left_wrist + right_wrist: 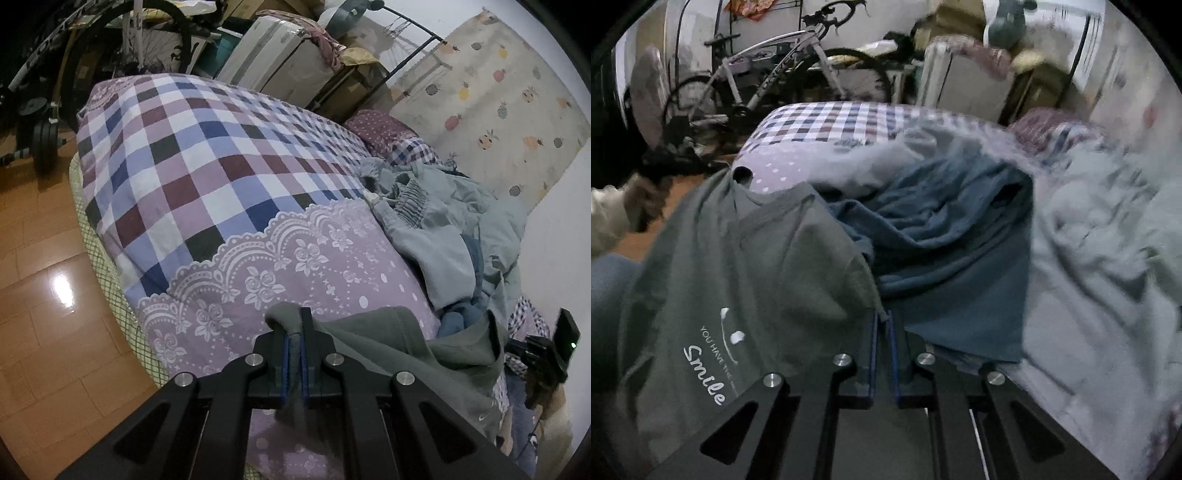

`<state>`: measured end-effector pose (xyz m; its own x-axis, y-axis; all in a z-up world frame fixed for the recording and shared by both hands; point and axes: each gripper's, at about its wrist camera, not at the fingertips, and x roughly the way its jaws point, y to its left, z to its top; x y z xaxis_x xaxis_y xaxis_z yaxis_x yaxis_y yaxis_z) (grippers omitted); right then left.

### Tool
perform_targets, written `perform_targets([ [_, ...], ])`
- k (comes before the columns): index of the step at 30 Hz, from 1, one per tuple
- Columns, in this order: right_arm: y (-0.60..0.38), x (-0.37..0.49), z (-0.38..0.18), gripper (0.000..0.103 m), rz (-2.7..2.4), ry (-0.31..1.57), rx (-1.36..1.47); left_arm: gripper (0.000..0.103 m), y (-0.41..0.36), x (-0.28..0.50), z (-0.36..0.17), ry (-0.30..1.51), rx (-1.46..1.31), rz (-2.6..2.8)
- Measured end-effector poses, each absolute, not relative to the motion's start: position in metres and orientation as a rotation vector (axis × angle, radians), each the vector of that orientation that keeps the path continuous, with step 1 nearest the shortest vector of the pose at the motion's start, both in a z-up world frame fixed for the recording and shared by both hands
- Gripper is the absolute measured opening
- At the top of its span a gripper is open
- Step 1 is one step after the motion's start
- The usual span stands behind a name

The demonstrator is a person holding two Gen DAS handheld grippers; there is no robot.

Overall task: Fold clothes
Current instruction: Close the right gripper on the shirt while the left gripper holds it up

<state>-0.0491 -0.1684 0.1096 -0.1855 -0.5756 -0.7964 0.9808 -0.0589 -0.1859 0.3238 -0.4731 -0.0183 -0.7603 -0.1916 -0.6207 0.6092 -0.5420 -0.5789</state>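
Left gripper and right gripper, each clenched on an edge of the grey T-shirt, above the checked bedspread

Open checkered bedspread ahead and left; heaped pale-blue clothes along the wall side.

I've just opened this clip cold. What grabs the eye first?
A grey-green T-shirt with white "Smile" lettering is pinched by both the left gripper and right gripper. Beyond it spreads a purple checked bedspread, with a heap of pale blue clothes on its right.
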Motion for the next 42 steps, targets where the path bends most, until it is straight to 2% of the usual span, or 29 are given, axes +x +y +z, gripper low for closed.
perform_targets([
  [9, -0.139, 0.052, 0.085, 0.004, -1.646, 1.014, 0.503, 0.003, -0.472, 0.324, -0.016, 1.111, 0.696, -2.317],
  [15, -0.135, 0.059, 0.076, 0.007, -1.778, 1.035, 0.415, 0.003, -0.470, 0.324, -0.018, 1.111, 0.701, -2.316],
  [19, -0.138, 0.059, 0.069, 0.019, -1.814, 1.111, 0.369, 0.003, -0.470, 0.324, -0.018, 1.109, 0.704, -2.317],
  [31, -0.152, 0.071, 0.060, 0.021, -1.837, 1.252, 0.214, 0.003, -0.471, 0.322, -0.025, 1.117, 0.715, -2.316],
  [36, -0.159, 0.072, 0.054, 0.017, -1.831, 1.305, 0.199, 0.003, -0.471, 0.323, -0.024, 1.120, 0.714, -2.320],
  [38, -0.162, 0.069, 0.051, 0.007, -1.836, 1.319, 0.213, 0.003, -0.471, 0.323, -0.024, 1.121, 0.714, -2.322],
  [42, -0.162, 0.068, 0.055, 0.004, -1.889, 1.289, 0.219, 0.003, -0.469, 0.321, -0.023, 1.091, 0.724, -2.332],
])
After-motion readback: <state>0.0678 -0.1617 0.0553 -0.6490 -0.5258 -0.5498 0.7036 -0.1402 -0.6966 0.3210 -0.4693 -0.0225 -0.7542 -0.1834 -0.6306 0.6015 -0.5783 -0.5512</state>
